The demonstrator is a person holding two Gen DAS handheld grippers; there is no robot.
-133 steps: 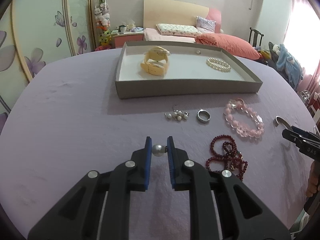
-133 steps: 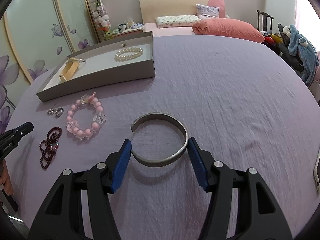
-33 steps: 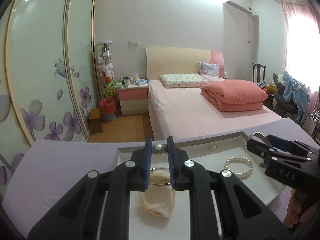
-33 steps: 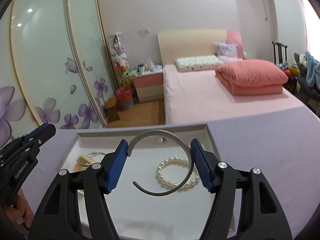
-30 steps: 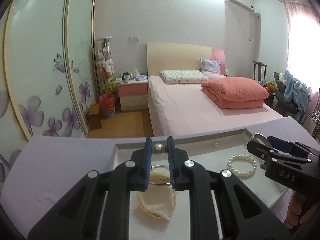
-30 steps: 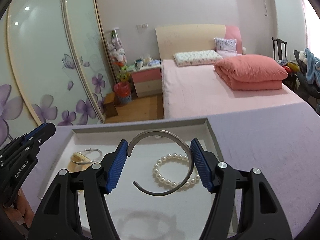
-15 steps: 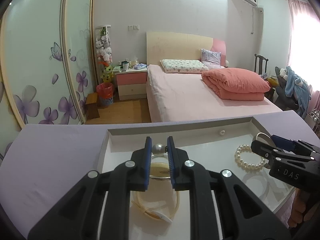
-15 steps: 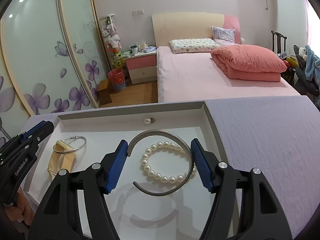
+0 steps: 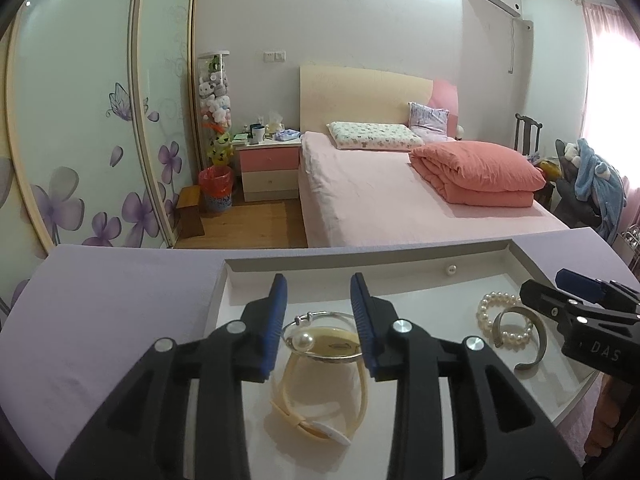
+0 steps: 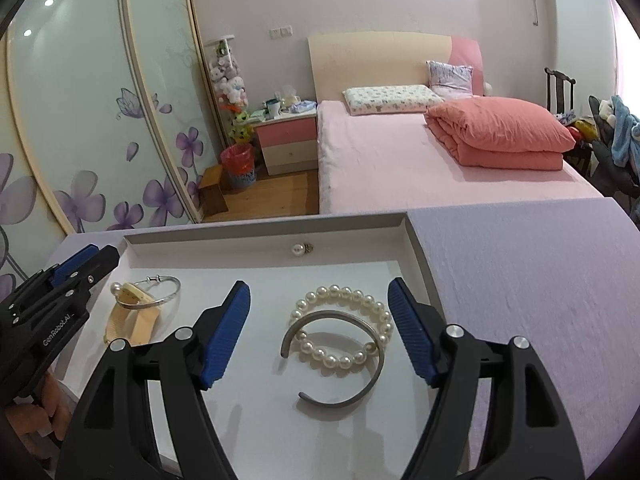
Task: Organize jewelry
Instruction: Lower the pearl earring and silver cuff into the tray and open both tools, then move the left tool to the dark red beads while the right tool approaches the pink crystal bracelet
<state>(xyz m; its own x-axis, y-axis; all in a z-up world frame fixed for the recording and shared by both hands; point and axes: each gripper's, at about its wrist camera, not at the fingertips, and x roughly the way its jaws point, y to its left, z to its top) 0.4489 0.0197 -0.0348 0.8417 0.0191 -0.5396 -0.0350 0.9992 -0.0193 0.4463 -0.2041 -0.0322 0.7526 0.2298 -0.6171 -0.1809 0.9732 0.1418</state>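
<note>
Both grippers hang over the grey tray (image 9: 228, 280) (image 10: 416, 240). My left gripper (image 9: 319, 292) is open and empty. Below it a pearl earring (image 9: 302, 341) (image 10: 116, 288) lies beside a thin silver bangle (image 9: 320, 354) (image 10: 160, 298) on a cream watch (image 9: 316, 400) (image 10: 128, 320). My right gripper (image 10: 320, 300) is open and empty. Below it a grey metal cuff (image 10: 368, 368) (image 9: 532, 344) lies partly on the white pearl bracelet (image 10: 344, 324) (image 9: 490, 304). Another pearl earring (image 10: 298, 249) (image 9: 451, 269) lies by the tray's far wall.
The tray sits on a purple tablecloth (image 9: 100, 300) (image 10: 520, 280), near the table's far edge. Beyond it are a wooden floor, a pink bed (image 9: 400, 200) and sliding wardrobe doors (image 9: 80, 120). The right gripper shows at the right of the left wrist view (image 9: 576, 312).
Both grippers have opened. The pearl earring has dropped from the left gripper onto the cream watch, and the metal cuff has dropped from the right gripper onto the pearl bracelet.
</note>
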